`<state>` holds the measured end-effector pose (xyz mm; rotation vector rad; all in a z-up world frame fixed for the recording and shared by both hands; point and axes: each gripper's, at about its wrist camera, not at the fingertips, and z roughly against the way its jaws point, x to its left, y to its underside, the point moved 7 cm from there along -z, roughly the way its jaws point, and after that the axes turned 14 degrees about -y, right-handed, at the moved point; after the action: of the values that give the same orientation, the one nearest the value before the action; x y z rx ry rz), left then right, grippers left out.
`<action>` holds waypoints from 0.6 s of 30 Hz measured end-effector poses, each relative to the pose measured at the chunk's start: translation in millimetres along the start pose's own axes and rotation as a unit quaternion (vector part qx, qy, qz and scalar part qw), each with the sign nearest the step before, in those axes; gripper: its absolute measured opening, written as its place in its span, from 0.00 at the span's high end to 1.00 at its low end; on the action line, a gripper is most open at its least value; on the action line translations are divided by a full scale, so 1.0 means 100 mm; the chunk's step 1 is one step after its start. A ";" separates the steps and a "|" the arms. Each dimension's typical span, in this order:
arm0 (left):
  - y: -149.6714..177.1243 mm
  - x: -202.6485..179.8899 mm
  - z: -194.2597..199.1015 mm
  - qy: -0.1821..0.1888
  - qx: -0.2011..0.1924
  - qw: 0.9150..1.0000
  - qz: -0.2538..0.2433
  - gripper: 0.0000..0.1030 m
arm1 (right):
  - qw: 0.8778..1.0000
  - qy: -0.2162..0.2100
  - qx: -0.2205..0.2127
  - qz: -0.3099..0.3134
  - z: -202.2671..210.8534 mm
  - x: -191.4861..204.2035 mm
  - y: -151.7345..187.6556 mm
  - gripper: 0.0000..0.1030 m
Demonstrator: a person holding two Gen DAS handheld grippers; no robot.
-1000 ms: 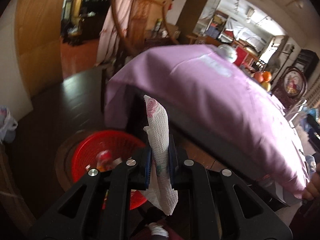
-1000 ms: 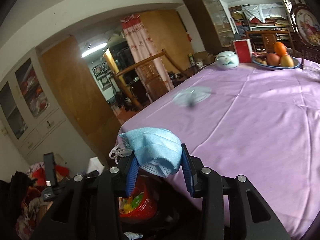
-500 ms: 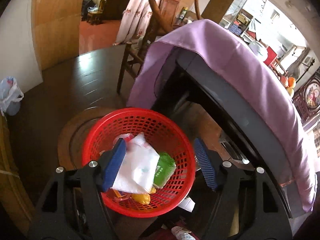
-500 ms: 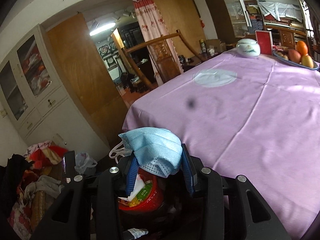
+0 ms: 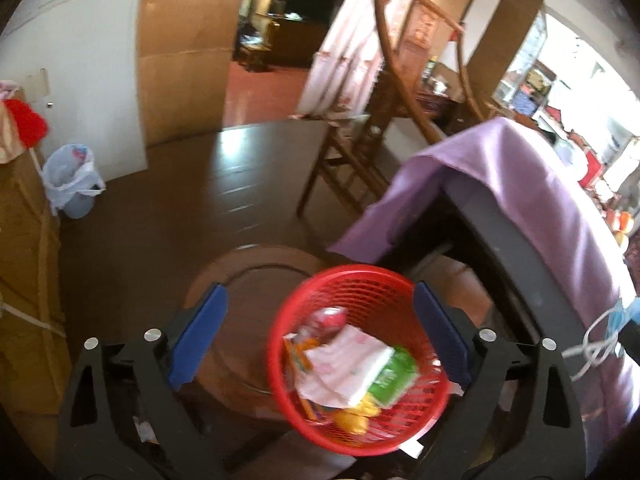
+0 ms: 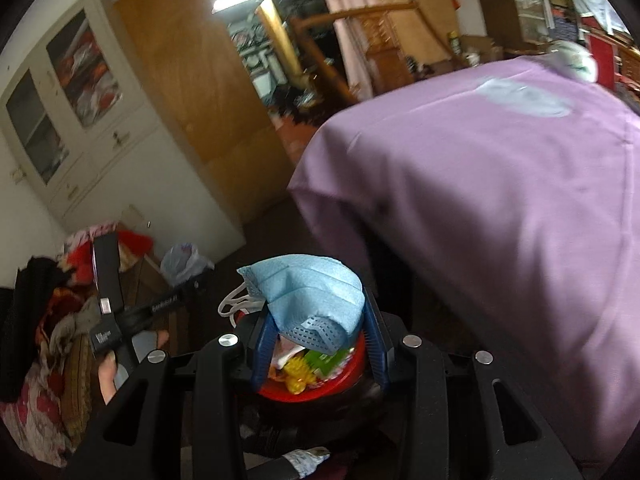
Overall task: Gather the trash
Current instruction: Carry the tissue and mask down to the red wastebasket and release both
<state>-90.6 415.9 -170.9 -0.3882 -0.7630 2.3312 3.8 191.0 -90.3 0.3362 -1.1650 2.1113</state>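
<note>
red plastic mesh basket [image 5: 357,364], purple cloth tablecloth [image 6: 500,208], glossy dark floor [image 5: 180,216].

1. One red basket [image 5: 356,292] — beside the purple-clothed table [image 5: 560,200].
2. One blue face mask [image 6: 308,296] — above the basket.
3. One wooden chair [image 5: 360,148] beyond the basket.
4. One lined bin [image 5: 72,184], well apart from the basket.

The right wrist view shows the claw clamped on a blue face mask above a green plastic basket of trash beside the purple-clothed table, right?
Not quite: the basket is red, not green. The right wrist view shows the right claw clamped on the blue pleated face mask above the red plastic mesh basket of trash, beside the table with the purple cloth.
</note>
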 end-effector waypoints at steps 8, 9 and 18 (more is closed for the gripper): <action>0.00 0.35 -0.28 -0.036 0.021 0.999 0.021 0.10 | 0.997 -0.007 0.071 0.017 -0.75 0.19 0.10 0.61; 0.00 0.39 -0.31 -0.039 0.023 0.999 0.024 0.10 | 0.997 -0.006 0.079 0.019 -0.85 0.20 0.12 0.61; 0.02 0.72 -0.52 -0.062 0.048 0.996 0.047 0.10 | 0.991 -0.014 0.128 0.021 -1.40 0.21 0.19 0.53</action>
<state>-122.1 483.8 -218.1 -0.2438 -0.7016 2.4874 -10.1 308.6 -170.7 0.4621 -0.9226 2.3046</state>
